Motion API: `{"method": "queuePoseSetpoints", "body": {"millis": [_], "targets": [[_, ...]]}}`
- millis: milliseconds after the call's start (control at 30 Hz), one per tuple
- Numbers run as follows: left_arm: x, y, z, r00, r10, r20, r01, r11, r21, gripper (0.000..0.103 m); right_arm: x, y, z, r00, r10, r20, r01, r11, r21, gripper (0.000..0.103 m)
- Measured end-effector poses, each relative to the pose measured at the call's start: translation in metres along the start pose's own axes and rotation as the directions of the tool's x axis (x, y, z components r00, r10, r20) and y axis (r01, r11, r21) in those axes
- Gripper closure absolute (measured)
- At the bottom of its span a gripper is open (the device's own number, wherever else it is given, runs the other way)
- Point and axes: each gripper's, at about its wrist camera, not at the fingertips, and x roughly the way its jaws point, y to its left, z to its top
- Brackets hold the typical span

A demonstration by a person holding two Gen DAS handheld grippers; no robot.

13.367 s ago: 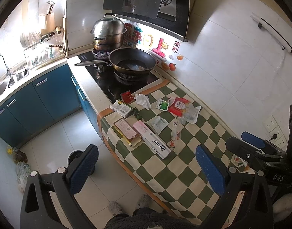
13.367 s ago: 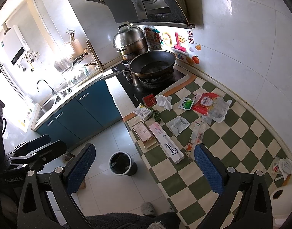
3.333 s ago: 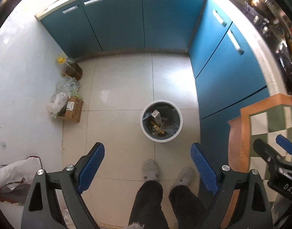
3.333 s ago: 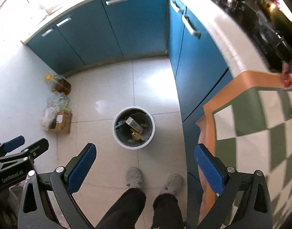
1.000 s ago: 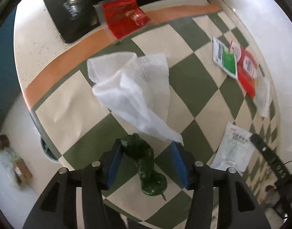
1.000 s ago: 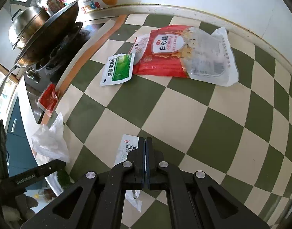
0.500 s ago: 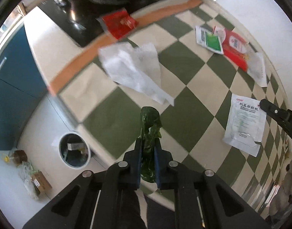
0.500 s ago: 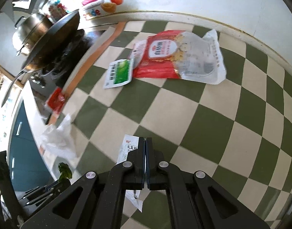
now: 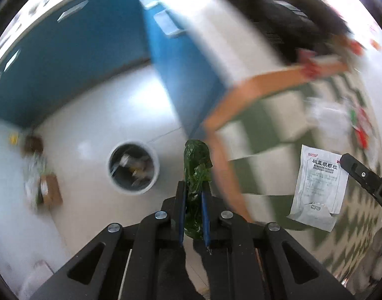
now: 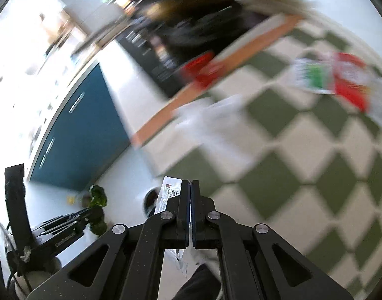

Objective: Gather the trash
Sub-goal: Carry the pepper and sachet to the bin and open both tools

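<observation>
My left gripper (image 9: 192, 195) is shut on a crumpled green wrapper (image 9: 196, 167), carried past the counter's edge over the floor. The round white trash bin (image 9: 133, 167) stands on the tiles below and to its left, with scraps inside. My right gripper (image 10: 190, 187) is shut on a white printed sachet (image 10: 169, 196), which the left wrist view shows as the sachet (image 9: 319, 185) hanging from the right gripper's black jaw. The right wrist view shows the left gripper (image 10: 91, 216) and the green wrapper (image 10: 98, 198) at lower left. Only a dark sliver of the bin (image 10: 150, 201) peeks out behind the sachet.
The green-and-cream checked cloth (image 10: 303, 155) with an orange border still bears a white tissue (image 10: 215, 117), a red packet (image 10: 203, 72), and a green and a red pouch (image 10: 345, 82). Blue cabinets (image 9: 73, 57) line the floor. A cardboard box and bags (image 9: 42, 187) lie at the wall.
Both grippers have swung left off the checked counter toward the floor, each keeping its piece. The bin has come closer to the middle of the left wrist view. Both views are now motion-blurred.
</observation>
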Motion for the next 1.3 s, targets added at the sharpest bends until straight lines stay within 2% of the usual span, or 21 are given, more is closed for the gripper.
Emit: {"method": "queuePoseSetpoints", "body": {"millis": [167, 267, 300, 333, 400, 433, 600, 733, 867, 1033, 1100, 1133, 1167, 1200, 1233, 1267, 1300], "targets": [[0.074, 0.106, -0.006, 0.995, 0.026, -0.092, -0.041, 0.986, -0.162, 0.095, 0.110, 0.074, -0.018, 0.995, 0.004, -0.100, -0.016, 0.993, -0.118, 0.103], [0.141, 0.164, -0.011, 0.988, 0.003, -0.152, -0.039, 0.972, -0.234, 0.095, 0.201, 0.101, -0.039, 0.987, -0.020, -0.159, -0.004, 0.989, -0.149, 0.103], [0.170, 0.186, -0.014, 0.984, -0.017, -0.177, -0.029, 0.966, -0.258, 0.095, 0.222, 0.105, -0.045, 0.985, -0.025, -0.169, -0.001, 0.989, -0.151, 0.103], [0.194, 0.199, -0.017, 0.979, -0.050, -0.197, -0.004, 0.963, -0.269, 0.095, 0.261, 0.110, -0.055, 0.982, -0.040, -0.184, 0.011, 0.988, -0.157, 0.103], [0.250, 0.228, -0.021, 0.969, -0.086, -0.233, 0.012, 0.954, -0.300, 0.095, 0.312, 0.113, -0.069, 0.977, -0.049, -0.210, 0.017, 0.988, -0.151, 0.103], [0.276, 0.236, -0.022, 0.964, -0.095, -0.247, 0.016, 0.952, -0.305, 0.095, 0.352, 0.111, -0.081, 0.971, -0.050, -0.233, 0.019, 0.991, -0.133, 0.103], [0.399, 0.272, -0.030, 0.940, -0.102, -0.327, 0.001, 0.956, -0.295, 0.094, 0.491, 0.093, -0.122, 0.946, -0.058, -0.317, 0.034, 0.996, -0.082, 0.103], [0.460, 0.293, -0.042, 0.921, -0.116, -0.371, -0.003, 0.952, -0.305, 0.094, 0.559, 0.084, -0.142, 0.926, -0.072, -0.370, 0.040, 0.995, -0.094, 0.103], [0.478, 0.302, -0.046, 0.915, -0.118, -0.385, -0.005, 0.953, -0.304, 0.091, 0.594, 0.091, -0.152, 0.919, -0.094, -0.382, 0.032, 0.986, -0.165, 0.102], [0.465, 0.308, -0.048, 0.932, -0.078, -0.354, -0.034, 0.954, -0.298, 0.088, 0.611, 0.106, -0.154, 0.904, -0.122, -0.410, 0.026, 0.972, -0.232, 0.101], [0.457, 0.313, -0.049, 0.934, -0.036, -0.354, -0.074, 0.954, -0.291, 0.086, 0.609, 0.110, -0.154, 0.902, -0.140, -0.408, 0.036, 0.967, -0.252, 0.092], [0.452, 0.315, -0.050, 0.938, -0.029, -0.344, -0.077, 0.953, -0.292, 0.085, 0.606, 0.112, -0.155, 0.905, -0.141, -0.401, 0.037, 0.966, -0.257, 0.075], [0.446, 0.317, -0.050, 0.941, -0.012, -0.337, -0.091, 0.954, -0.287, 0.075, 0.602, 0.113, -0.154, 0.907, -0.147, -0.395, 0.042, 0.964, -0.264, 0.059], [0.438, 0.318, -0.051, 0.944, 0.030, -0.330, -0.125, 0.955, -0.268, 0.057, 0.597, 0.115, -0.154, 0.908, -0.152, -0.390, 0.045, 0.962, -0.270, 0.054], [0.429, 0.318, -0.053, 0.945, 0.078, -0.316, -0.161, 0.955, -0.248, 0.047, 0.592, 0.117, -0.154, 0.911, -0.157, -0.381, 0.049, 0.959, -0.279, 0.044], [0.420, 0.318, -0.055, 0.948, 0.107, -0.301, -0.183, 0.954, -0.237, 0.031, 0.585, 0.120, -0.154, 0.913, -0.166, -0.372, 0.053, 0.954, -0.296, 0.036], [0.407, 0.318, -0.058, 0.951, 0.135, -0.280, -0.202, 0.953, -0.227, 0.028, 0.580, 0.121, -0.155, 0.914, -0.176, -0.365, 0.058, 0.949, -0.311, 0.032]]}}
